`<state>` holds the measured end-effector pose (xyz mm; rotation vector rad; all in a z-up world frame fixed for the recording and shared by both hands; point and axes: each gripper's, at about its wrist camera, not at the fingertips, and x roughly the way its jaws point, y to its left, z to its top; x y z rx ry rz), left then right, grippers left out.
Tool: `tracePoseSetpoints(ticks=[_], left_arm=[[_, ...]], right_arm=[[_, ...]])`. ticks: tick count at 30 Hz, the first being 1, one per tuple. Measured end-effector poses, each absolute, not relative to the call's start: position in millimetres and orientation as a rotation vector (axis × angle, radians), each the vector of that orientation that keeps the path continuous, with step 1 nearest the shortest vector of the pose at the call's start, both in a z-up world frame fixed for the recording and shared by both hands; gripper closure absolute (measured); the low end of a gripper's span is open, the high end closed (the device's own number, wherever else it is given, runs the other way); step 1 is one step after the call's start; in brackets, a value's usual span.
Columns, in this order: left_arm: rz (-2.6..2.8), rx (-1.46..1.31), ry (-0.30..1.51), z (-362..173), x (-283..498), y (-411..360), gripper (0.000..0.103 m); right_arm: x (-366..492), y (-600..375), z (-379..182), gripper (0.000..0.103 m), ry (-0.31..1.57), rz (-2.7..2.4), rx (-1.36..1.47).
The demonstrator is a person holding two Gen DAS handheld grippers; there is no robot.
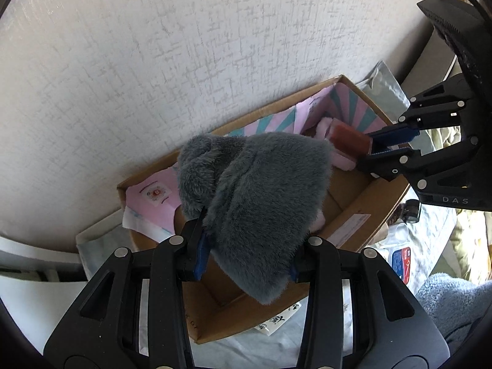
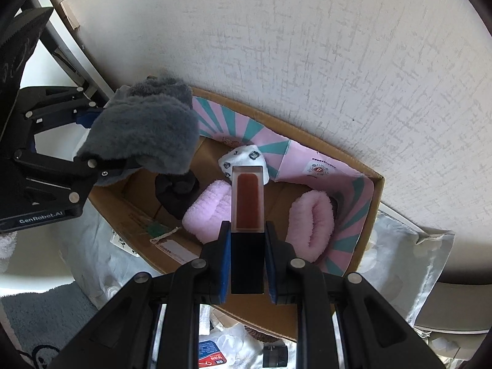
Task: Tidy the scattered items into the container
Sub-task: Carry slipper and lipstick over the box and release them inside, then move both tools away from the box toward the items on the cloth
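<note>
We've got a grey fuzzy cloth (image 1: pixel 258 203) clamped in our left gripper (image 1: pixel 246 255), hanging right over the box (image 1: pixel 366 212). Our right gripper (image 2: pixel 247 264) is clenched on a lip gloss tube (image 2: pixel 247 203), also above the box. Inside it sit two pink socks (image 2: pixel 209 212) and a black scrunchie (image 2: pixel 175 190).

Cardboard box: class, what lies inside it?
Inside the cardboard box: two pink fluffy rolls, a patterned white sock, a black item and pink-teal paper. The grey plush covers the left end.
</note>
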<state>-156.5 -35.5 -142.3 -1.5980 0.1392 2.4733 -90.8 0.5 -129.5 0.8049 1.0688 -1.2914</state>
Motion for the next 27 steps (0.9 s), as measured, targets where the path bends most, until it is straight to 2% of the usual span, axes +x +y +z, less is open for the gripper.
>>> tracePoseSetpoints(ticks=[1,2,3,4,5,6,7,12,27], left_arm=[[2.464,-1.611,0.135,-144.1,-157.8,-34.7,0.05],[2.449,-1.625,0.125,-145.7,-158.2,-35.0,0.041],[2.44,-1.63,0.116,-146.7,-158.3,-34.8,0.02],[2.44,-1.634,0.12,-147.8,-158.8,-33.3,0.0],[2.448,-1.642,0.143,-148.3,-158.4,-32.6,0.0],[2.445,-1.654,0.169,-149.3,-157.8,-31.8,0.0],[2.441,-1.656,0.194,-149.8,-157.0,-30.6,0.0],[2.497,-1.622,0.25,-142.0,-152.8,-31.7,0.0],[2.549,-1.575,0.191,-108.4,-134.5,-40.8,0.0]], right_arm=[[-89.8,-0.7,-130.3,0.085,1.084,-1.299,0.802],[-88.7,-1.6,-131.2,0.084,1.098,-1.312,0.795],[-86.7,-3.4,-133.2,0.075,1.127,-1.334,0.777],[-84.9,-3.7,-134.6,0.051,1.146,-1.348,0.757],[-84.0,-3.6,-135.6,0.022,1.155,-1.352,0.744],[-83.9,-3.2,-135.4,0.011,1.144,-1.352,0.738],[-85.0,-2.4,-134.6,0.005,1.124,-1.348,0.743],[-92.6,0.0,-129.2,0.001,1.008,-1.31,0.854],[-84.4,26.5,-115.1,0.001,1.046,-1.327,0.775]])
